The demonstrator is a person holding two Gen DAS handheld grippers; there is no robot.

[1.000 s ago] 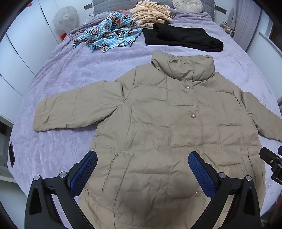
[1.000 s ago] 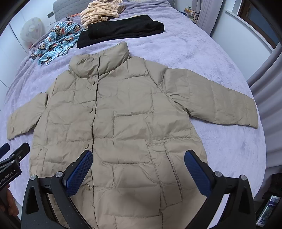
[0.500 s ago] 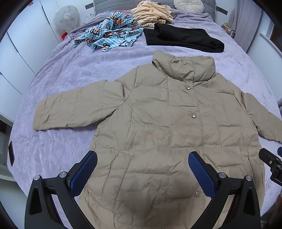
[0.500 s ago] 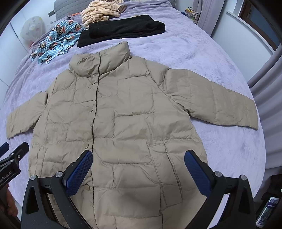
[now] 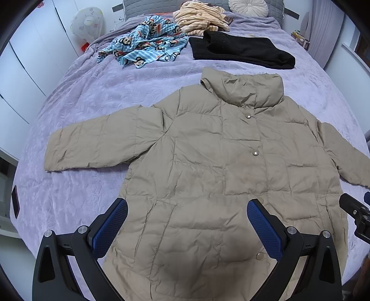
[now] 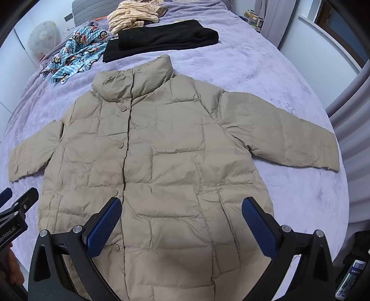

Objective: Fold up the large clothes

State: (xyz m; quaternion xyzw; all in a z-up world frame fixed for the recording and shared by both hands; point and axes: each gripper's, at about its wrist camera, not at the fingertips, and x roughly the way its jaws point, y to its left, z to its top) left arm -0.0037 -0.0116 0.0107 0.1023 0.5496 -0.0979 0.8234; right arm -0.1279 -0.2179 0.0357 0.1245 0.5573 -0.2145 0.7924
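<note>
A beige padded jacket point(image 5: 219, 166) lies flat and face up on a purple bedspread point(image 5: 92, 97), collar away from me, both sleeves spread out; it also shows in the right wrist view point(image 6: 166, 148). My left gripper point(image 5: 187, 222) is open and empty, hovering above the jacket's lower left part. My right gripper point(image 6: 181, 222) is open and empty, above the jacket's lower right part. Each gripper's edge shows in the other's view: the right gripper point(image 5: 356, 213) at the right edge of the left wrist view, the left gripper point(image 6: 16, 208) at the left edge of the right wrist view.
Beyond the collar lie a folded black garment point(image 5: 240, 51), a blue monkey-print cloth point(image 5: 145, 48) and a cream striped garment point(image 5: 198, 19). A round cushion point(image 5: 248, 7) sits at the headboard. White wardrobe doors point(image 5: 23, 58) stand left; a curtain point(image 6: 346, 101) hangs right.
Both views have shifted slightly; the jacket appears a little lower in the frames. The jacket itself has not moved and both grippers stay open.
</note>
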